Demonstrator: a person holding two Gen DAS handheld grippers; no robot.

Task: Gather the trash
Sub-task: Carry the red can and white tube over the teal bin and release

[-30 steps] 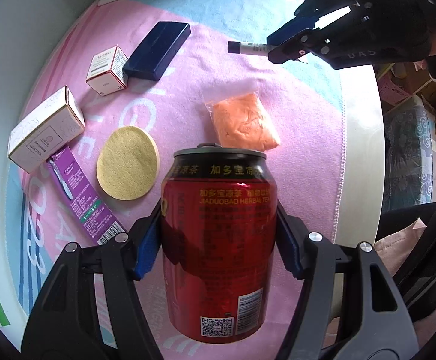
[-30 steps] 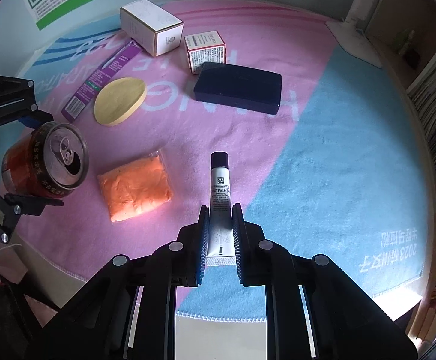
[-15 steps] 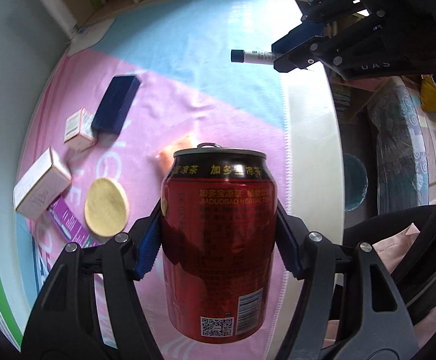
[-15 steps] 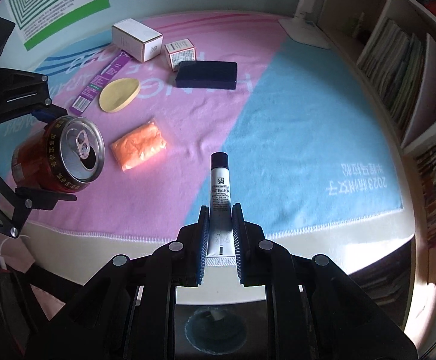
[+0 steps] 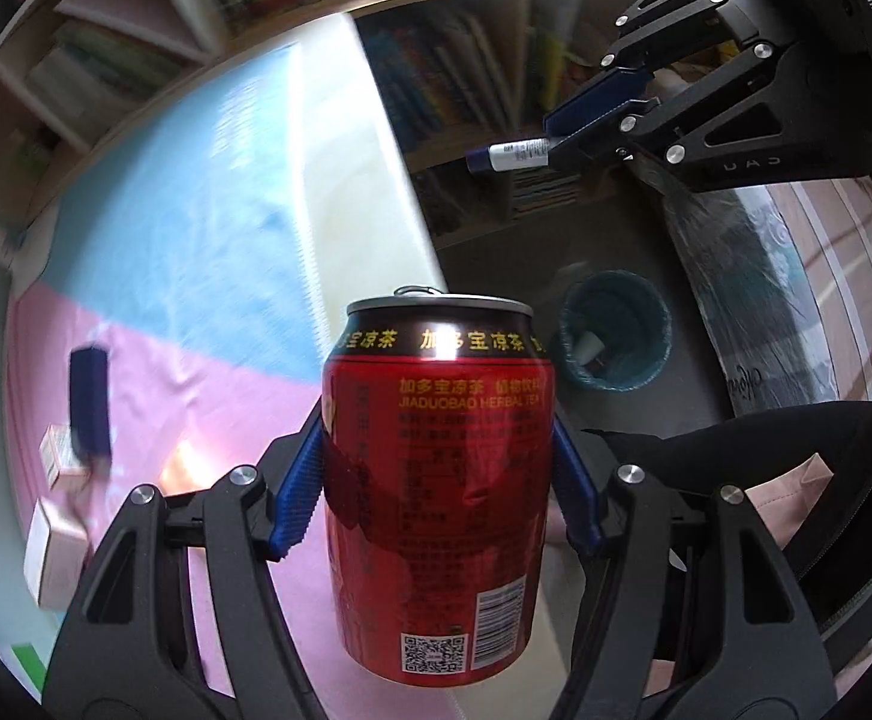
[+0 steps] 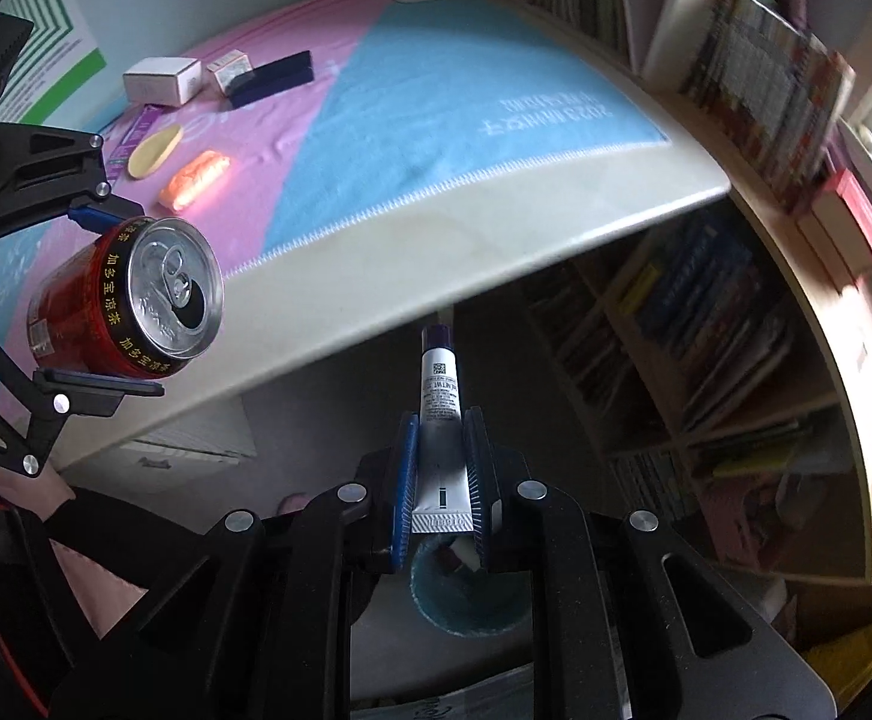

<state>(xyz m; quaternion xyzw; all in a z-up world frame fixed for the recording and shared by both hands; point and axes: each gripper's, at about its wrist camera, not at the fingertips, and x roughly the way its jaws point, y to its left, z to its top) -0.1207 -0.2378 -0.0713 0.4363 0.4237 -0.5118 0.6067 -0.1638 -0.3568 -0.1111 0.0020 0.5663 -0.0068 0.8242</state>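
Note:
My left gripper (image 5: 439, 480) is shut on a red herbal tea can (image 5: 439, 480), held upright in the air past the table's edge; the can also shows in the right wrist view (image 6: 130, 300). My right gripper (image 6: 441, 438) is shut on a white tube with a purple cap (image 6: 439, 402), which also shows in the left wrist view (image 5: 511, 155). A teal-lined trash bin (image 5: 616, 339) stands on the floor below; in the right wrist view the bin (image 6: 466, 600) lies directly under the tube.
The table (image 6: 436, 228) carries a pink and blue cloth with an orange packet (image 6: 196, 177), a yellow round pad (image 6: 154, 150), a dark blue case (image 6: 271, 78) and small boxes (image 6: 163, 79). Bookshelves (image 6: 736, 300) stand to the right. A patterned bag (image 5: 766, 312) sits beside the bin.
Both grippers have swung away from the tabletop, out past its edge, carrying the can and the tube. The bin on the floor has come into view below them.

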